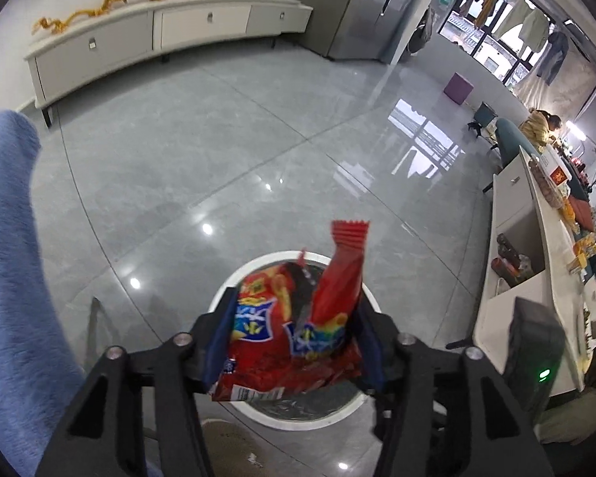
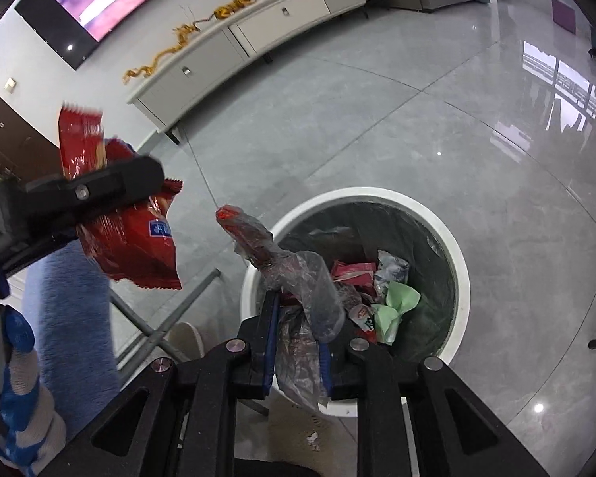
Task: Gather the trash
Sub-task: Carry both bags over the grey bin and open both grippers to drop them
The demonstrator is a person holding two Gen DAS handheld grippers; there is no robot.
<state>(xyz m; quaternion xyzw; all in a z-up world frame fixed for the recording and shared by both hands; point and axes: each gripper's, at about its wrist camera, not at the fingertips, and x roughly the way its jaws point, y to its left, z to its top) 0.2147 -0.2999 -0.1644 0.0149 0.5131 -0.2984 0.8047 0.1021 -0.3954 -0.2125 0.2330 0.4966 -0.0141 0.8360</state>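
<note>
- Above the white bin (image 1: 234, 282), the left gripper (image 1: 294, 338) stands part-open around a red snack bag (image 1: 298, 318), its long axis upright.
- Over the bin's near rim, the right gripper (image 2: 296, 342) pinches a clear plastic wrapper (image 2: 298, 278), angled up-left.
- Only the right view shows litter inside.

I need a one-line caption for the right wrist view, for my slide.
Right gripper holds a clear plastic wrapper over the white trash bin; left gripper carries a red snack bag.

The left hand-held gripper (image 1: 294, 330) points steeply down, its jaws partly apart. The right hand-held gripper (image 2: 296, 342), at its 3 o'clock, points down too, jaws almost closed.
</note>
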